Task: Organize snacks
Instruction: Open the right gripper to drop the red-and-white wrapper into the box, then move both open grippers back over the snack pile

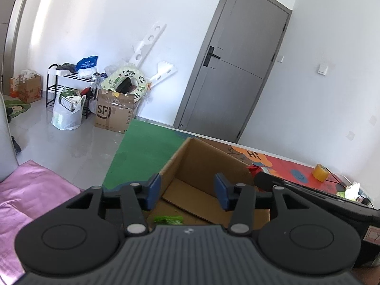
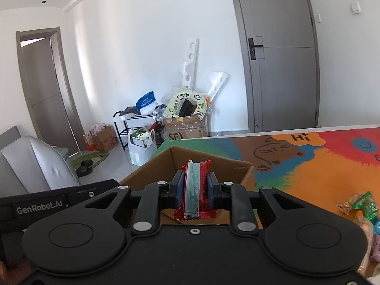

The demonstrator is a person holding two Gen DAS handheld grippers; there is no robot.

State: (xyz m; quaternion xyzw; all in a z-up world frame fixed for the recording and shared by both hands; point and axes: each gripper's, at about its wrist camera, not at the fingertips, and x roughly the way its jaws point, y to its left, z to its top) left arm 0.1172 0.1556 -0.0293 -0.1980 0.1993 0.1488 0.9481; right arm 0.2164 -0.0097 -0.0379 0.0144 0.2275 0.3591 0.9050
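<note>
An open cardboard box point(image 1: 201, 163) stands on the colourful table mat; it also shows in the right wrist view point(image 2: 204, 163). My left gripper point(image 1: 188, 191) is open and empty over the box's near side. A green snack packet point(image 1: 169, 219) lies inside the box, just below the left gripper. My right gripper point(image 2: 195, 190) is shut on a red snack packet point(image 2: 195, 190) with a pale blue stripe, held upright above the box's near edge. The right gripper's black body shows at the right of the left wrist view point(image 1: 308, 194).
Several loose snack packets point(image 2: 363, 216) lie on the mat at the right. A roll of yellow tape point(image 1: 320, 172) sits at the far right of the table. A pink cloth point(image 1: 30, 197) lies at the left. Boxes, bags and a rack point(image 2: 147, 128) stand on the floor by the wall.
</note>
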